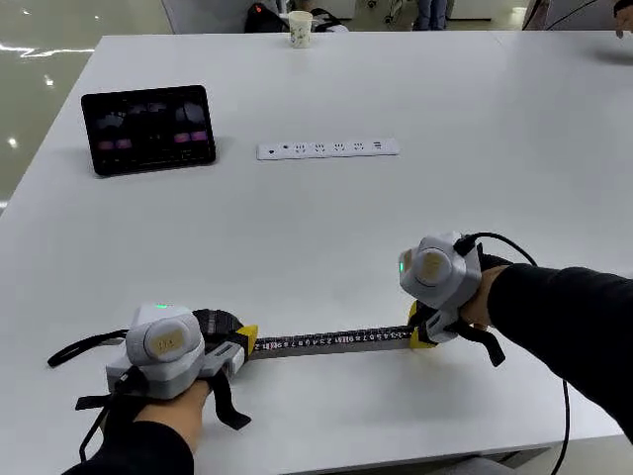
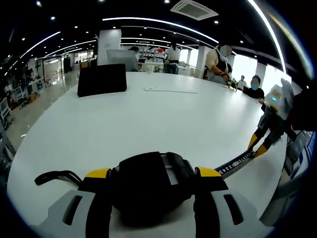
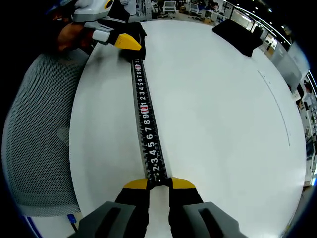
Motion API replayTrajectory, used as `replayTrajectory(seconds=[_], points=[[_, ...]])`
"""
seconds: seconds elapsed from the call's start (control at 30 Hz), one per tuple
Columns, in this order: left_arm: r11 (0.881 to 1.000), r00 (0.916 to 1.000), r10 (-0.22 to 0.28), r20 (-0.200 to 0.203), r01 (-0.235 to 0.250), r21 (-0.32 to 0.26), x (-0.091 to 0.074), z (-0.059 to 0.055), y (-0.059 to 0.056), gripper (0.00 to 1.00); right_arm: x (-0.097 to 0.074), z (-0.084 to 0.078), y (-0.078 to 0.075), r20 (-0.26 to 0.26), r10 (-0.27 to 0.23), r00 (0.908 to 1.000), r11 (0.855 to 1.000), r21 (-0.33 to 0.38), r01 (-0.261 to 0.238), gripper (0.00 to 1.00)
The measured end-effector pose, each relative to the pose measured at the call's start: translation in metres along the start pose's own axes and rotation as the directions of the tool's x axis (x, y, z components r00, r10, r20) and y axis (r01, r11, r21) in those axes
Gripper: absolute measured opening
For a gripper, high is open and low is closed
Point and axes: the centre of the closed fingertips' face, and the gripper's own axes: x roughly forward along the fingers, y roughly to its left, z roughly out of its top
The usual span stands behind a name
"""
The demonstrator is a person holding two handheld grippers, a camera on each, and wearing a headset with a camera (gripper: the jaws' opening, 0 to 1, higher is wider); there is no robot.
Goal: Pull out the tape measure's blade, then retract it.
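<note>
The black tape measure case (image 1: pixel 220 325) lies on the white table (image 1: pixel 326 237) near its front edge. My left gripper (image 1: pixel 237 341) is shut on that case; in the left gripper view the case (image 2: pixel 151 186) sits between the yellow-tipped jaws of the left gripper (image 2: pixel 152 172). The blade (image 1: pixel 331 342) is drawn out to the right, flat along the table. My right gripper (image 1: pixel 420 334) is shut on the blade's end. In the right gripper view the numbered blade (image 3: pixel 147 124) runs from the right gripper (image 3: pixel 158 183) up to the left gripper (image 3: pixel 119 37).
A dark tablet (image 1: pixel 148 129) stands at the back left, and a white power strip (image 1: pixel 326 148) lies mid-table. A paper cup (image 1: pixel 300 28) is at the far edge. A grey mesh chair (image 3: pixel 39 139) sits beside the table's front edge. People sit at the far end.
</note>
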Motion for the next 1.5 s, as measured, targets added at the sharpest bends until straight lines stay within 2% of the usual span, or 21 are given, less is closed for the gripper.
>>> replayTrajectory(seconds=[0.07, 0.13, 0.27, 0.57, 0.7, 0.9, 1.5], points=[[1.000, 1.0000, -0.001, -0.002, 0.001, 0.000, 0.000, 0.000, 0.000, 0.62, 0.000, 0.001, 0.001, -0.012, 0.002, 0.9999, 1.000, -0.019, -0.002, 0.11], [1.000, 1.0000, -0.001, -0.001, 0.001, 0.001, 0.000, -0.001, 0.000, 0.62, 0.001, 0.002, 0.000, -0.020, 0.006, 0.9998, 1.000, 0.001, -0.006, 0.11], [1.000, 1.0000, -0.002, -0.005, 0.002, 0.003, 0.000, 0.000, 0.000, 0.62, 0.001, 0.003, -0.001, -0.015, 0.009, 0.9998, 0.999, 0.039, -0.009, 0.11], [1.000, 0.9999, -0.003, -0.011, 0.003, 0.005, -0.001, -0.001, 0.000, 0.62, 0.003, 0.005, -0.001, -0.014, 0.018, 0.9997, 1.000, 0.021, -0.017, 0.11], [1.000, 0.9999, -0.003, -0.013, 0.003, 0.004, 0.000, -0.001, 0.000, 0.63, 0.003, 0.007, -0.001, -0.012, 0.018, 0.9998, 0.999, 0.050, -0.017, 0.11], [1.000, 0.9999, -0.004, -0.016, 0.004, 0.005, -0.001, -0.001, 0.000, 0.63, 0.004, 0.009, 0.000, -0.020, 0.015, 0.9997, 1.000, 0.027, -0.015, 0.11], [1.000, 0.9998, -0.007, -0.020, 0.007, 0.006, -0.001, -0.002, 0.001, 0.63, 0.006, 0.014, 0.001, -0.014, 0.009, 0.9999, 1.000, 0.022, -0.009, 0.11]])
